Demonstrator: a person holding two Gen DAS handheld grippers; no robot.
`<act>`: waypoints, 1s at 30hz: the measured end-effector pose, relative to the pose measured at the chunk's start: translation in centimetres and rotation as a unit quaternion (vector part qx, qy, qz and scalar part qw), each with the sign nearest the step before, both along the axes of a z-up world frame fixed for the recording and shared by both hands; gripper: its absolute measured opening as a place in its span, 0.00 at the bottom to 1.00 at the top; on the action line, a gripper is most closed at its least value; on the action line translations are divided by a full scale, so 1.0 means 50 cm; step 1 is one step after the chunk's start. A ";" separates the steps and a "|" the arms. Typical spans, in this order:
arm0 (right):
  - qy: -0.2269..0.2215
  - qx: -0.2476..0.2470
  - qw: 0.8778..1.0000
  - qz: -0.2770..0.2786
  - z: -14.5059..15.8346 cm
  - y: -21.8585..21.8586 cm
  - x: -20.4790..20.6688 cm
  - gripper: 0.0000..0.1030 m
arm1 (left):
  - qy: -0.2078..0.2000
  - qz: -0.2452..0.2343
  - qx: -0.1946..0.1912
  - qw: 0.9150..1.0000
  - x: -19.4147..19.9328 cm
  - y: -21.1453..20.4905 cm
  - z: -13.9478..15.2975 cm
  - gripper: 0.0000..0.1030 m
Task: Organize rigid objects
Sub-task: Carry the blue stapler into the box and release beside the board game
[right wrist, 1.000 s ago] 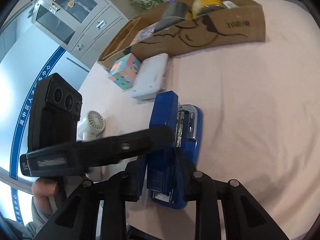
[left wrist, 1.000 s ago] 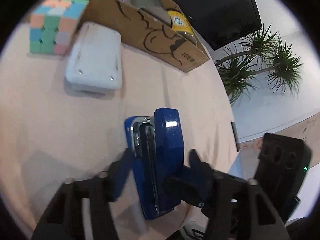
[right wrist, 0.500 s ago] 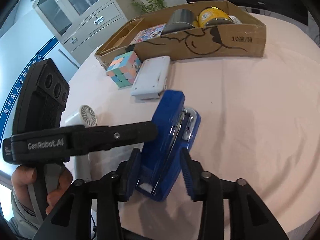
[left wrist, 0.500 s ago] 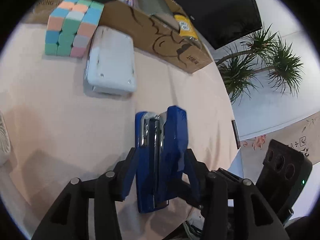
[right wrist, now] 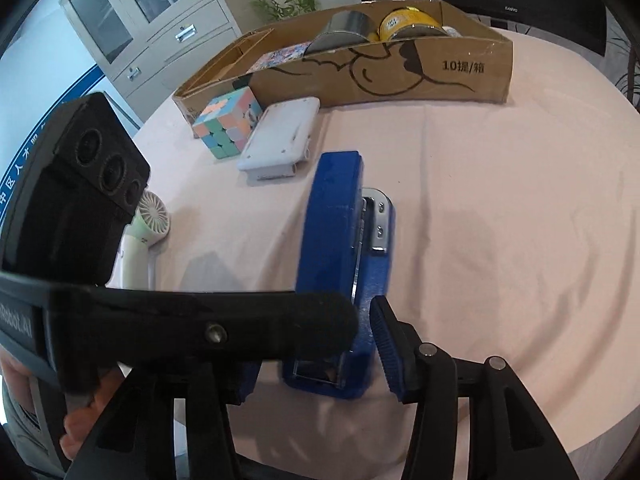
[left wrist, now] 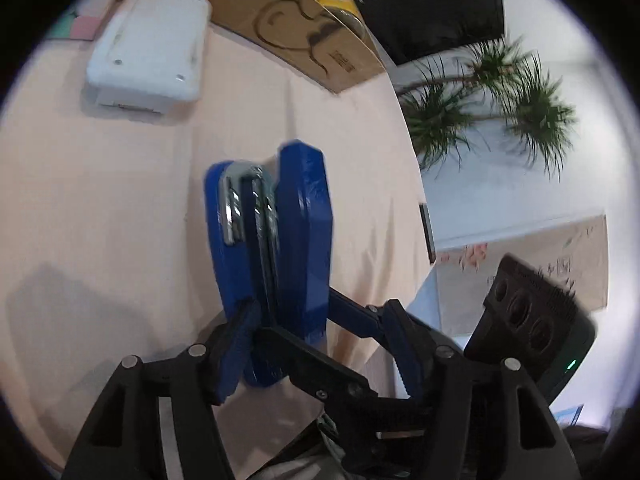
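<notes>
A blue stapler [left wrist: 276, 248] lies on its side on the pink tablecloth; it also shows in the right wrist view [right wrist: 340, 264]. My left gripper [left wrist: 320, 356] has its jaws spread on either side of the stapler's near end, and only the left pad touches it. My right gripper [right wrist: 320, 356] straddles the same end, jaws spread wider than the stapler. The left gripper's finger crosses in front of the right wrist camera and hides the right gripper's left finger.
A long cardboard box [right wrist: 400, 76] at the back holds tape rolls and a yellow tin. A pastel cube [right wrist: 228, 124], a white device [right wrist: 280, 140] and a small white fan [right wrist: 148, 224] lie left of the stapler. The table edge [left wrist: 424, 216] is at the right.
The right gripper's jaws have spread apart and let go of the stapler. The left gripper has pushed forward; its jaws have also widened around the stapler.
</notes>
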State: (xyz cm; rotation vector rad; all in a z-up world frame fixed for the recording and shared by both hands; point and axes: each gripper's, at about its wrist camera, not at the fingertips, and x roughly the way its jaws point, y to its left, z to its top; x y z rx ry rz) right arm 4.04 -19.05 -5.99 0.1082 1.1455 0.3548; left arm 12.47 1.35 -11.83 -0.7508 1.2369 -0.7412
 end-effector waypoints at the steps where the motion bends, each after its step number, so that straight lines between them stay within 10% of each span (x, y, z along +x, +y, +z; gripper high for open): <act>1: -0.004 -0.012 1.000 0.001 -0.002 0.000 0.001 0.45 | -0.006 0.013 0.006 1.000 0.001 0.011 0.003 0.60; 8: -0.002 0.007 1.000 0.007 -0.010 0.000 0.000 0.39 | -0.001 0.047 0.052 0.998 0.002 0.042 0.002 0.61; 10: 0.016 0.055 0.998 0.003 -0.008 -0.008 0.005 0.22 | 0.002 0.040 0.044 0.998 0.001 0.032 -0.003 0.62; 30: 0.092 0.197 0.976 -0.008 -0.039 -0.032 0.035 0.22 | 0.006 0.077 0.085 0.993 -0.015 0.065 0.016 0.72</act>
